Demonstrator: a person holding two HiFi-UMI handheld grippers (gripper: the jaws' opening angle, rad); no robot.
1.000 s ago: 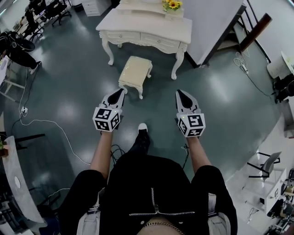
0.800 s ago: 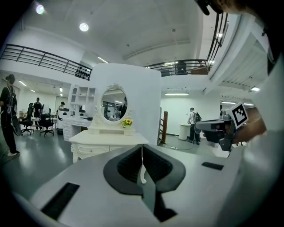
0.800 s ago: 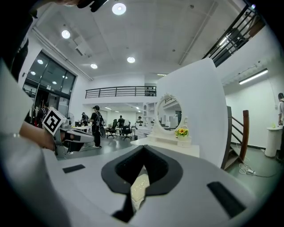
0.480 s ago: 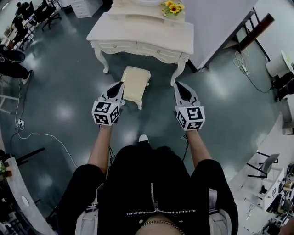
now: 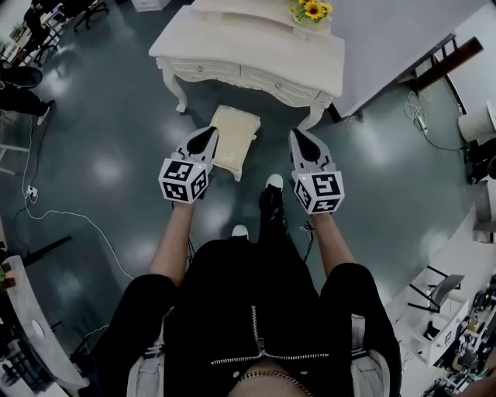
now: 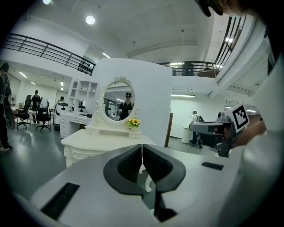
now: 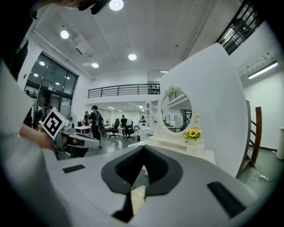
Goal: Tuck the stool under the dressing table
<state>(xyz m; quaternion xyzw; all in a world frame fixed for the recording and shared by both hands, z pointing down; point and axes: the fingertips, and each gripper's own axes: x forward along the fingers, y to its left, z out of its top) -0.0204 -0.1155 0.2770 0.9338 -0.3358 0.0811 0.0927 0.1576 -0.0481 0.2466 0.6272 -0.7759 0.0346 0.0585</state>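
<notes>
The white dressing table (image 5: 256, 58) stands at the top of the head view, with sunflowers (image 5: 313, 9) at its back. The cream-cushioned stool (image 5: 234, 139) sits on the floor just in front of it, its far end at the table's front edge. My left gripper (image 5: 211, 130) hangs shut and empty over the stool's left edge. To the stool's right is my right gripper (image 5: 295, 133), also shut and empty. The left gripper view shows closed jaws (image 6: 142, 146) pointing at the table (image 6: 95, 142) and its oval mirror (image 6: 119, 101). Below the right gripper's (image 7: 143, 148) jaws, a strip of the stool (image 7: 137, 198) shows.
A white partition wall (image 5: 395, 46) rises behind the table on the right. A dark wooden frame (image 5: 453, 58) and cables (image 5: 422, 124) lie beyond it. A white cable (image 5: 70, 217) trails on the floor at left. A person's shoe (image 5: 273, 184) is set forward between the grippers.
The person has walked toward the table, and both shut grippers came forward with them. The stool now lies between the gripper tips. One foot has stepped ahead.
</notes>
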